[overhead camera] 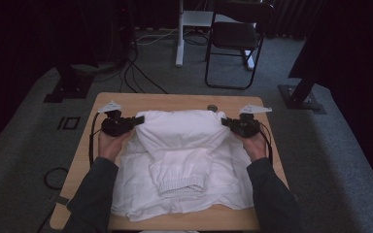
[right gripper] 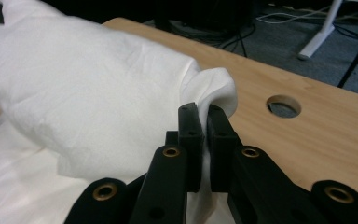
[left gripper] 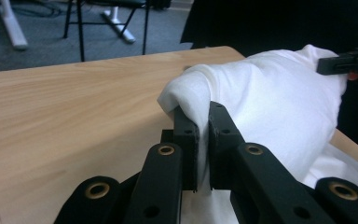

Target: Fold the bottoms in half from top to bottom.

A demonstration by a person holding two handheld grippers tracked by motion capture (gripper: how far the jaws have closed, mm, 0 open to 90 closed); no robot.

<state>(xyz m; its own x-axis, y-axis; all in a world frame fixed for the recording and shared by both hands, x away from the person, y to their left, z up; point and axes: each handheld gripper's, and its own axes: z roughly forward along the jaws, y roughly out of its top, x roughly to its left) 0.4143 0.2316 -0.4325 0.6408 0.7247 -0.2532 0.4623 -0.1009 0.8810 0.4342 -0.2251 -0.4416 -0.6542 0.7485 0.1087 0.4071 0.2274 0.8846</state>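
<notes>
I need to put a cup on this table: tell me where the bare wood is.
Bare table runs as a strip along the far edge, beyond the white garment, with a round hole toward the right. Narrow margins flank the cloth. The middle is crowded: left gripper and right gripper each clamp the garment's raised fold.

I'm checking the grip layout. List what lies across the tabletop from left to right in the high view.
Left gripper → white garment → right gripper. Each gripper is shut on a far corner of the garment, above the wooden table.
</notes>
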